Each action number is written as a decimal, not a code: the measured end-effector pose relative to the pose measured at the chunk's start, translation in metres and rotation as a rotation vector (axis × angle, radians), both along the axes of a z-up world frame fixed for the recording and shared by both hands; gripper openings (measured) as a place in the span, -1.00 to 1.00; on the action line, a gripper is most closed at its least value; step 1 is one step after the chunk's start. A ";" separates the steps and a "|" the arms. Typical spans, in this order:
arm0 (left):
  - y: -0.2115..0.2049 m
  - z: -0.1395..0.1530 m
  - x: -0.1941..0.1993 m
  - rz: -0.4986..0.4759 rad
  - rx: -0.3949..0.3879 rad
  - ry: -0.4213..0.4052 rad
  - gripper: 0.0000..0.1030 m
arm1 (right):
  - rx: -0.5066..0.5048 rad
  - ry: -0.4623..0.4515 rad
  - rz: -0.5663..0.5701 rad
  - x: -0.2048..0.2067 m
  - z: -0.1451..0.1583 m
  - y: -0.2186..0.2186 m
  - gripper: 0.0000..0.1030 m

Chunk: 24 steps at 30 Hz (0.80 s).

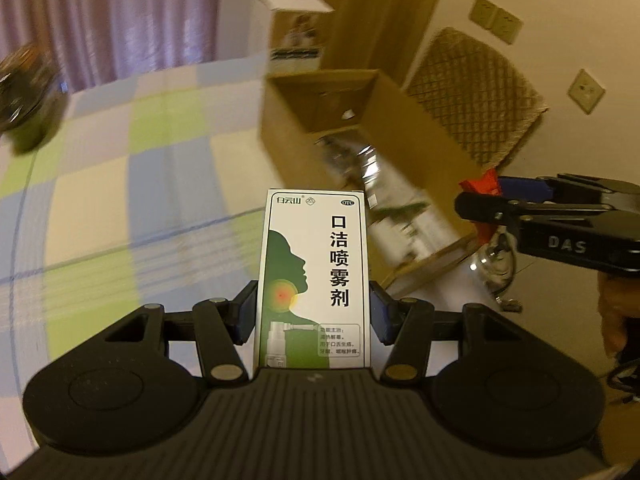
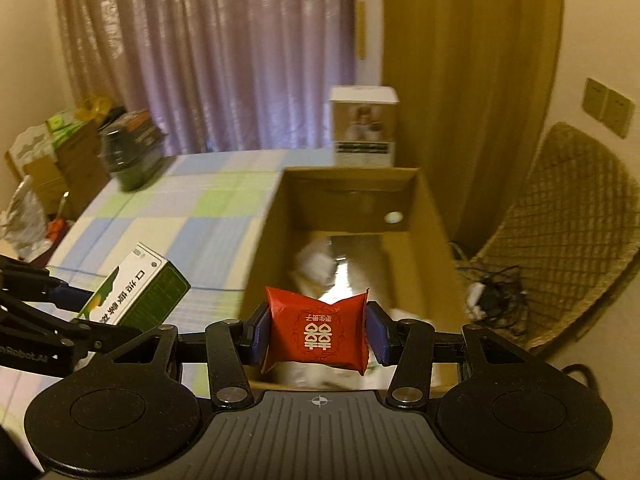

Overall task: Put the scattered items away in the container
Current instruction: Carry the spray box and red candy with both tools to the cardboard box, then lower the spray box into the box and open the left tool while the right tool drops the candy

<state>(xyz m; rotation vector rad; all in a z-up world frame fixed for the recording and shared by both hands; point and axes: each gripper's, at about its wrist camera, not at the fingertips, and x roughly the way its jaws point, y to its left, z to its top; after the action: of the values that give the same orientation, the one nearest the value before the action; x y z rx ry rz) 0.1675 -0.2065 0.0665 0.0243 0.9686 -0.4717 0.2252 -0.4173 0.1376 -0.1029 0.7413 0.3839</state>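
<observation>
My left gripper (image 1: 313,312) is shut on a white and green medicine spray box (image 1: 314,280), held upright in the air, left of the open cardboard box (image 1: 404,140). My right gripper (image 2: 318,334) is shut on a red candy packet (image 2: 318,330) and holds it over the near edge of the cardboard box (image 2: 430,240), which has several pale items inside. The right gripper with the red packet shows at the right of the left wrist view (image 1: 480,196). The left gripper with the spray box (image 2: 136,290) shows at the left of the right wrist view.
The cardboard box stands on a bed with a checked blue, green and cream sheet (image 2: 160,216). A dark jar (image 2: 134,156) and a white carton (image 2: 364,126) sit at the far side. A wicker chair (image 2: 568,232) and cables (image 2: 496,296) are to the right.
</observation>
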 end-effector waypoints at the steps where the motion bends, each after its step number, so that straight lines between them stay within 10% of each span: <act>1: -0.008 0.001 0.004 -0.010 -0.005 -0.003 -0.02 | -0.003 -0.001 -0.007 0.003 0.000 -0.006 0.00; 24: -0.103 -0.020 0.059 -0.034 -0.074 0.059 -0.02 | 0.006 0.013 -0.055 0.040 -0.009 -0.056 0.00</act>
<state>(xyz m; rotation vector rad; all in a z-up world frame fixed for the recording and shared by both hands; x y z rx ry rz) 0.2265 -0.3097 0.0464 -0.0405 1.0095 -0.5422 0.2648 -0.4731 0.1290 -0.0741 0.7538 0.3348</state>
